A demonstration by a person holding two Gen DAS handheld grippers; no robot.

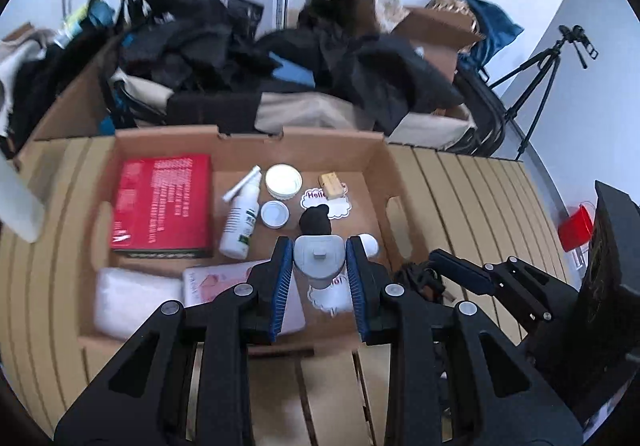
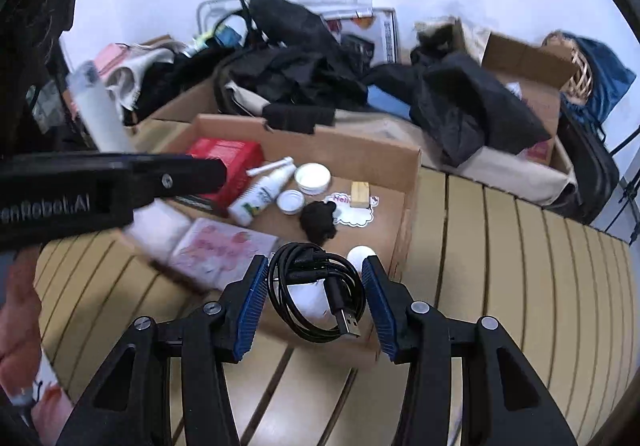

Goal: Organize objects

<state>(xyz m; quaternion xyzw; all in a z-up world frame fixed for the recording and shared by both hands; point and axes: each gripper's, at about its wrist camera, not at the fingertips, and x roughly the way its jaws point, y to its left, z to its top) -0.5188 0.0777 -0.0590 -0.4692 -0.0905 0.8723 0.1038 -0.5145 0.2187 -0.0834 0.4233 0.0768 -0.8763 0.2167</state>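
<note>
Inside the cardboard tray [image 1: 376, 166] lie a red box [image 1: 162, 204] and spray bottle [image 1: 240, 222]; left fingers [image 1: 285, 270] clamp a grey cap [image 1: 319, 256], right fingers [image 2: 251, 302] a coiled cable [image 2: 316, 292].

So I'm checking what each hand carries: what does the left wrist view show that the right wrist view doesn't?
Only the left wrist view shows the left tongs closed on a grey plug-like piece and a red cup. Only the right wrist view shows the right tongs gripping a coiled black USB cable. Both show the cardboard box with the red box and spray bottle.
</note>
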